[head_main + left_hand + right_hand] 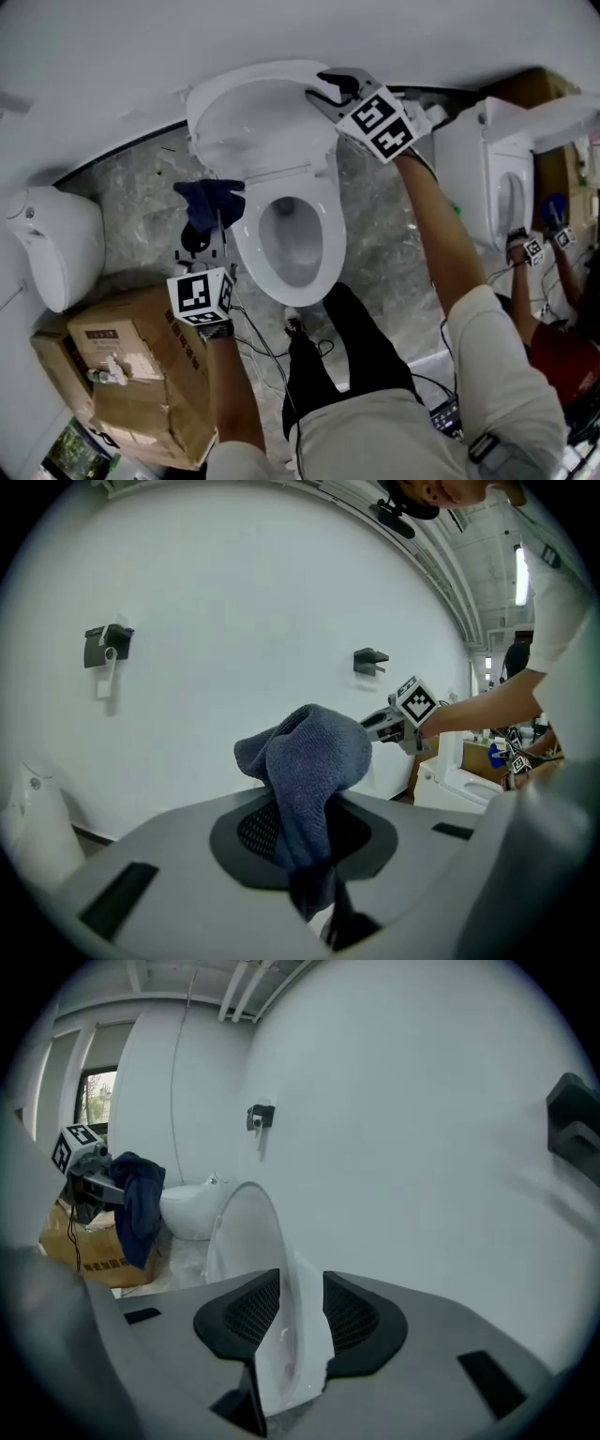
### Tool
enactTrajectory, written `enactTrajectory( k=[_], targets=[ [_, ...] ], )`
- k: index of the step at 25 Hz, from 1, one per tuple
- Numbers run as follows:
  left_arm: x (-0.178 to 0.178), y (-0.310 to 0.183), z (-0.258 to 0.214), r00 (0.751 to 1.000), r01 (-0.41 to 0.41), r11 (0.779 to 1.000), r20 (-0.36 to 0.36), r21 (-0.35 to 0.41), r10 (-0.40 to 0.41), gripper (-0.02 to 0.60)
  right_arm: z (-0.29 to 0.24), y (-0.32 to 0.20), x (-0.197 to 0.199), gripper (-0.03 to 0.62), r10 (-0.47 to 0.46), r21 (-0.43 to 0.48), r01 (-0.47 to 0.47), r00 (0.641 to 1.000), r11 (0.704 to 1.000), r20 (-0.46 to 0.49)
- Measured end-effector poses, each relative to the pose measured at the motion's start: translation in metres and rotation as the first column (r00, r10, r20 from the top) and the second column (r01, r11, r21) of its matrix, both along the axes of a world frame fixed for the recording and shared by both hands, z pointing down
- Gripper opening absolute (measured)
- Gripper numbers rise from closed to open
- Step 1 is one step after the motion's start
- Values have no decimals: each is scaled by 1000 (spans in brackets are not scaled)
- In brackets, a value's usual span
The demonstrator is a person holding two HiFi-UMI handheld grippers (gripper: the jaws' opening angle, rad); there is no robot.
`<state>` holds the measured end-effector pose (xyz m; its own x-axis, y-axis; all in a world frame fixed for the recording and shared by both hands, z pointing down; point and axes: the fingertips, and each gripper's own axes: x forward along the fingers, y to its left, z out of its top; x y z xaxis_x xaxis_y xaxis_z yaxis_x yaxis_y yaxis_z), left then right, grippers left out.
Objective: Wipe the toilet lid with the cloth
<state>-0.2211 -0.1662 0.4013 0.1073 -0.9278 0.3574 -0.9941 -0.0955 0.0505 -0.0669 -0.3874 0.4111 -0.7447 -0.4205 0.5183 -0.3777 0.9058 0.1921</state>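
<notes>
The white toilet lid stands raised against the wall above the seat and bowl. My right gripper is at the lid's upper right edge. In the right gripper view the thin rim of the lid runs between the pads of my right gripper, which stand apart around it. My left gripper hovers left of the bowl, shut on a dark blue cloth. The cloth bunches up out of my left gripper and hides most of its pads.
A cardboard box sits on the floor at lower left, with another white toilet beside it. A third toilet stands at the right, where another person's hand with grippers works. Cables trail by my legs.
</notes>
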Motion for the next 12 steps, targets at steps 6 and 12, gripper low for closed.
enactTrajectory(
  k=[6,12],
  targets=[
    [7,21,-14,1000,6,1000,-13,2,-6,60,10,6,-6,107,-43,15,44,997,999,-70],
    [13,39,-27,1000,-2,1000,-9,18,2,61,11,7,-5,76,-20,40,25,993,999,-119]
  ],
)
